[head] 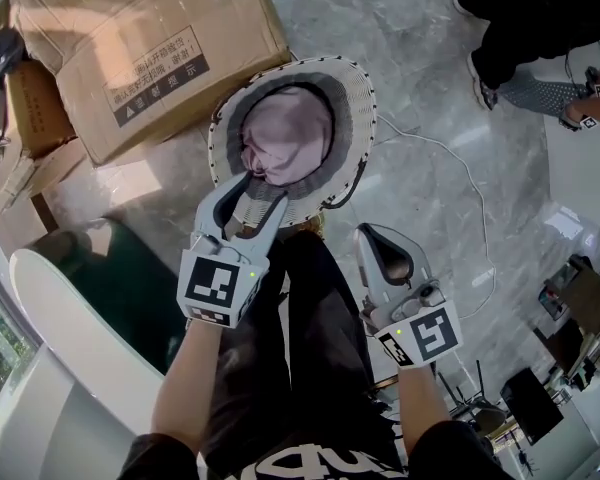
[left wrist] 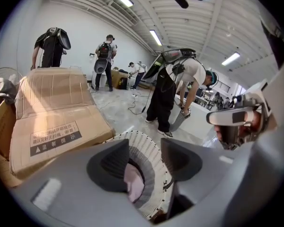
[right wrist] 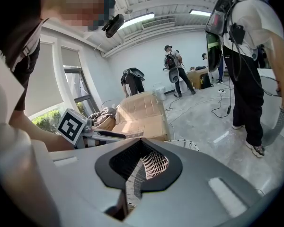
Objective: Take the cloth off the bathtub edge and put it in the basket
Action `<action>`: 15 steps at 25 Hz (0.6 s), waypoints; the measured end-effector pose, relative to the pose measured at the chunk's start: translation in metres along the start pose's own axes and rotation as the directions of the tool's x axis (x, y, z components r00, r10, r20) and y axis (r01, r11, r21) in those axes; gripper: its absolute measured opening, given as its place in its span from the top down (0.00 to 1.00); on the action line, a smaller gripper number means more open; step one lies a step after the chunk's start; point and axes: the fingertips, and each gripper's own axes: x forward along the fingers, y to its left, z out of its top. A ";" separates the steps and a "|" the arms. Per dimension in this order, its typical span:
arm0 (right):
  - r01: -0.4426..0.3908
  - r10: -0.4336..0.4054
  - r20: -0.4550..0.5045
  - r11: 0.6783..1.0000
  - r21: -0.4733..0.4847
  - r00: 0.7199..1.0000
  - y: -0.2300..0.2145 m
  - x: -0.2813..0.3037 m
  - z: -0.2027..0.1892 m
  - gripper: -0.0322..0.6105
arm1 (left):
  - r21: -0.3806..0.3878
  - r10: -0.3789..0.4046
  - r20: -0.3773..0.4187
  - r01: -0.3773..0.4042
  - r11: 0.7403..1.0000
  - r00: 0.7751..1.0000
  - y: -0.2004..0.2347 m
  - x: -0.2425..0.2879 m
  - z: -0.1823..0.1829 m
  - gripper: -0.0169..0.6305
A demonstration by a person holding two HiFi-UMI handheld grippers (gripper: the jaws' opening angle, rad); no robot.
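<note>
1. The left gripper [head: 255, 193] has its jaws apart and empty, just over the basket [head: 365, 98] rim, likely so the cloth stays behind.
2. The pink cloth [head: 285, 133] lies inside the basket.
3. The right gripper [head: 370, 233] waits beside the basket, jaws closed on nothing.

Pale pink cloth [head: 285, 133], white woven basket [head: 355, 88] with grey inner band, my left gripper [head: 260, 190] grey, brown box [head: 150, 53], grey marbled floor [head: 420, 78].
</note>
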 end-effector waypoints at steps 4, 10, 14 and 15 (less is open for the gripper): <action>-0.002 0.002 0.030 1.000 -0.012 1.000 0.004 -0.004 0.027 0.94 | 0.023 -0.024 0.027 0.023 0.999 0.999 -0.014 -0.017 0.026 0.77; -0.021 0.023 0.065 0.999 -0.033 0.998 0.025 -0.021 0.067 0.94 | 0.003 -0.043 0.079 0.043 0.999 0.996 -0.039 -0.057 0.068 0.96; -0.036 0.042 0.111 0.998 -0.052 0.993 0.044 -0.038 0.098 0.94 | -0.025 -0.073 0.113 0.076 0.997 0.991 -0.053 -0.087 0.102 0.98; -0.038 0.044 0.122 0.998 -0.050 0.992 0.049 -0.043 0.105 0.94 | -0.022 -0.074 0.118 0.077 0.997 0.990 -0.056 -0.095 0.109 0.98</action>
